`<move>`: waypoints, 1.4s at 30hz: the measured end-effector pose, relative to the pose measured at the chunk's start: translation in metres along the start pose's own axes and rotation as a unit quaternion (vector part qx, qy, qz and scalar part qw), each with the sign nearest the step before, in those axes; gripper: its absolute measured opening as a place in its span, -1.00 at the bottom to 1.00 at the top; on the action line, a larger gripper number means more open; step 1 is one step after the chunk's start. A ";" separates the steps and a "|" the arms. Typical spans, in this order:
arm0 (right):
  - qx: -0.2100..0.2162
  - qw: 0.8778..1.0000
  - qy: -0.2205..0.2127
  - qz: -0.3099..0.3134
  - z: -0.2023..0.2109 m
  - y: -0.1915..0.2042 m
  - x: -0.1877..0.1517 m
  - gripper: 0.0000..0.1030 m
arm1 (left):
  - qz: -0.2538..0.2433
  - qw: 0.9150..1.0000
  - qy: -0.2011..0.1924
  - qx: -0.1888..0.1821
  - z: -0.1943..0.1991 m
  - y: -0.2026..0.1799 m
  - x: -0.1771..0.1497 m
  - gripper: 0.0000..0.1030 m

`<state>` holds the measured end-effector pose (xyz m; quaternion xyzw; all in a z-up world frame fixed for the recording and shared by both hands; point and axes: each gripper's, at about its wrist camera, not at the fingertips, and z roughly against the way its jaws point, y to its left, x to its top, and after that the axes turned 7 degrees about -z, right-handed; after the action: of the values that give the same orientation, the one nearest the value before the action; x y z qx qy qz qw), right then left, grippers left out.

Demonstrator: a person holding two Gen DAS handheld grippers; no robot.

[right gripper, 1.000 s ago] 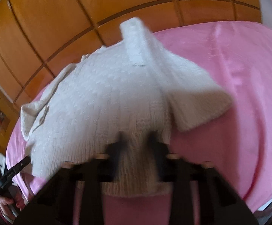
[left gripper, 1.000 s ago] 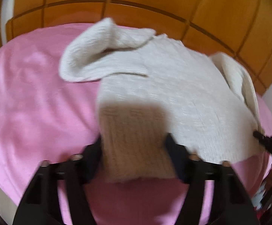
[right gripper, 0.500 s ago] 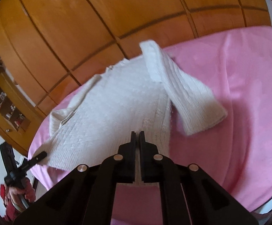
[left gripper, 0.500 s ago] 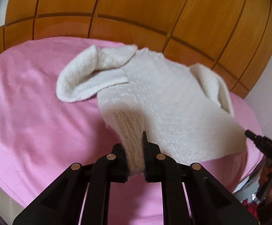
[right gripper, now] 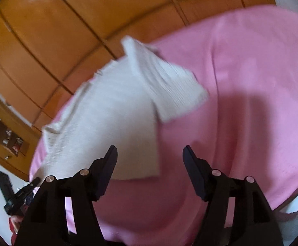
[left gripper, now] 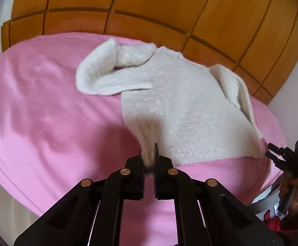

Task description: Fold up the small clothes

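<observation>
A small cream knit sweater [left gripper: 181, 102] lies on the pink blanket [left gripper: 42, 110], hem toward me, its left sleeve [left gripper: 112, 75] doubled back and its right sleeve [left gripper: 235, 90] folded along the side. My left gripper [left gripper: 149, 153] is shut on the left corner of the hem and lifts it a little. In the right wrist view the sweater [right gripper: 107, 123] is blurred, with a sleeve [right gripper: 169, 88] lying out to the right. My right gripper [right gripper: 150, 153] is open and empty just above the hem's right corner. It also shows at the far right of the left wrist view [left gripper: 272, 151].
An orange wooden panelled wall [left gripper: 169, 10] runs behind the bed. The blanket's near edge [left gripper: 25, 184] drops off close below the grippers. A wooden shelf unit [right gripper: 3, 131] stands at the left in the right wrist view.
The left gripper closed on the hem's left corner and holds it. The right gripper closed on the right corner, then opened and let it go, drawing back slightly.
</observation>
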<state>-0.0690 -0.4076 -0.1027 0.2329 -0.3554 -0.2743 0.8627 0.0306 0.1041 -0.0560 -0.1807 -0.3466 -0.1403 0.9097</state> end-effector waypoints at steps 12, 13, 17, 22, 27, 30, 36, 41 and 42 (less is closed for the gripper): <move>0.042 0.997 0.060 -0.006 -0.059 0.023 0.013 -0.79 | 0.111 0.993 0.000 -0.030 -0.049 0.039 0.002 0.22; 0.042 0.997 0.061 -0.002 -0.058 0.026 0.012 -0.82 | 0.097 0.995 0.012 -0.032 -0.051 0.034 0.002 -0.54; 0.051 0.997 0.035 0.055 -0.023 0.040 0.007 -0.88 | 0.056 0.997 0.023 -0.049 -0.039 0.020 0.005 -0.90; 0.089 0.994 0.003 0.064 0.037 0.048 0.013 -0.90 | 0.064 0.995 -0.013 -0.076 0.002 0.015 0.022 -0.91; 0.107 0.992 -0.012 0.063 0.076 0.044 0.013 -0.92 | 0.035 0.996 -0.022 -0.079 0.030 0.001 0.018 -0.91; 0.115 0.992 -0.002 0.051 0.086 0.031 0.005 -0.92 | 0.018 0.997 -0.009 -0.073 0.036 -0.004 0.007 -0.91; 0.071 0.995 0.051 0.040 0.055 0.012 -0.018 -0.90 | -0.016 0.997 0.070 -0.003 -0.008 -0.005 -0.010 -0.89; -0.038 0.995 0.030 0.083 0.038 0.011 -0.019 -0.16 | 0.000 0.998 0.061 0.019 -0.011 0.001 -0.009 0.58; -0.037 0.996 0.013 0.083 0.043 0.013 -0.016 -0.05 | 0.005 0.999 0.022 0.025 0.000 0.003 -0.004 0.65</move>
<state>-0.1063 -0.3967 -0.0746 0.1737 -0.3515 -0.2117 0.8952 0.0293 0.1076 -0.0595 -0.1568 -0.3289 -0.1314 0.9219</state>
